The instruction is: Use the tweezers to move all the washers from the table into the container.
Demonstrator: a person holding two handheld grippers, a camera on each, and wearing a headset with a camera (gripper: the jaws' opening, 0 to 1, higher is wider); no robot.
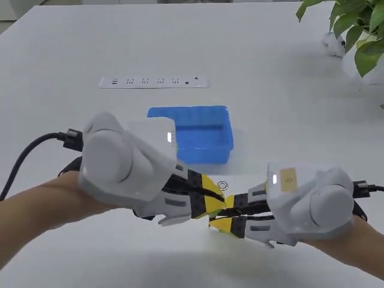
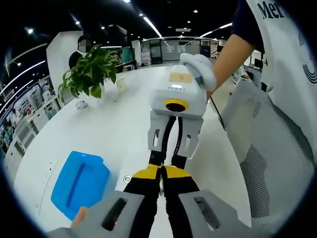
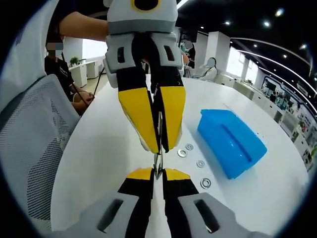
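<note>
Left gripper (image 2: 161, 172) and right gripper (image 3: 157, 174) are facing tip to tip, both clamping the tweezers (image 3: 158, 161), beside four washers (image 3: 200, 163) and the blue container (image 3: 230, 141).

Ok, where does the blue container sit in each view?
Head view: blue container centre, slightly above the middle.
Left gripper view: blue container lower left.
Right gripper view: blue container right of centre.
Shared landmark: a washer lying beside it.

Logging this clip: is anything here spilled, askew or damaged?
Nothing stands out. The blue plastic container sits level on the white table, four metal washers lie flat beside it, and thin metal tweezers are clamped between the left gripper and the right gripper.
</note>
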